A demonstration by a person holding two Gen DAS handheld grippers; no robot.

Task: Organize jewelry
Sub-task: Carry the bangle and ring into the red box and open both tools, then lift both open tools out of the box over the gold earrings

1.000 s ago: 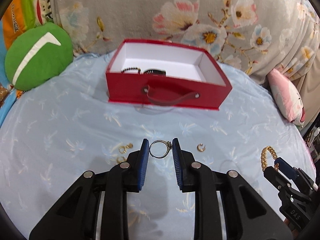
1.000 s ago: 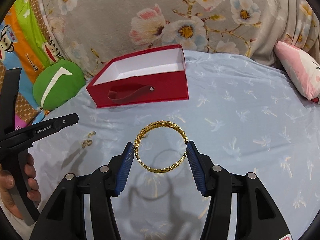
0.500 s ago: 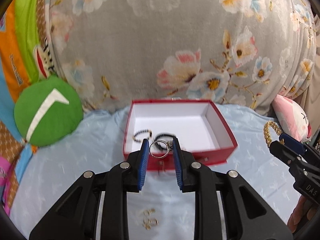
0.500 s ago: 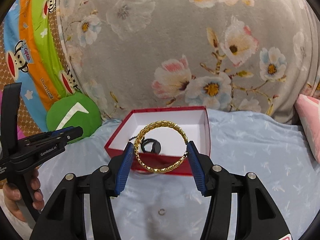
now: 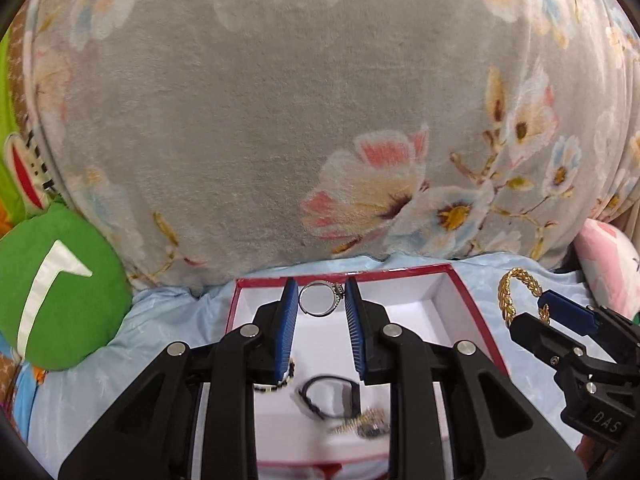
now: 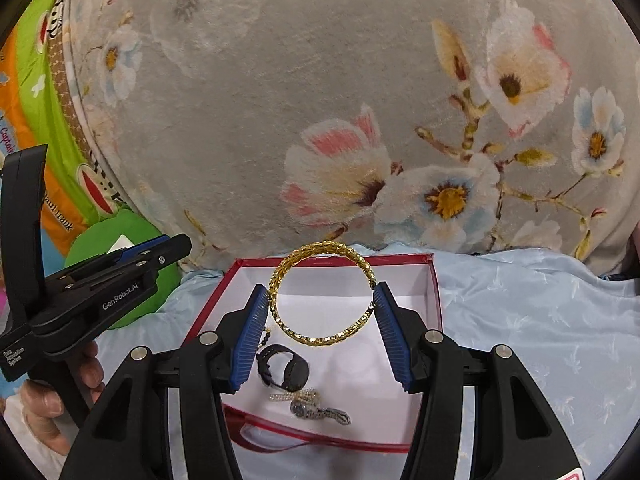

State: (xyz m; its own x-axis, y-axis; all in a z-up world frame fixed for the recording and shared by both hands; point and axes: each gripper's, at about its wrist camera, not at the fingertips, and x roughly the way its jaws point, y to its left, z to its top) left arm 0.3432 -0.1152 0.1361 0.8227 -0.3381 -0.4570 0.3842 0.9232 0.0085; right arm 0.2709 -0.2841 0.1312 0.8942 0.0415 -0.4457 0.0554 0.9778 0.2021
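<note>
My left gripper point(image 5: 322, 298) is shut on a silver ring point(image 5: 321, 299) and holds it above the open red box point(image 5: 464, 300) with a white inside. My right gripper point(image 6: 322, 304) is shut on a gold braided bangle point(image 6: 322, 292) and holds it over the same red box point(image 6: 434, 280). The bangle and right gripper also show in the left wrist view point(image 5: 516, 292). In the box lie a black band point(image 6: 284, 368), a small watch point(image 6: 316, 406) and a beaded bracelet point(image 5: 276, 384).
A grey floral blanket point(image 5: 320, 120) rises right behind the box. A green round cushion point(image 5: 56, 300) lies at the left, a pink pillow point(image 5: 608, 256) at the right. The box stands on a light blue sheet point(image 6: 540, 320). The left gripper's body point(image 6: 92, 292) is at left.
Both grippers have lifted their jewelry off the sheet and moved forward; they are now over the box, which looks much nearer. The loose earrings on the sheet have dropped out of view.
</note>
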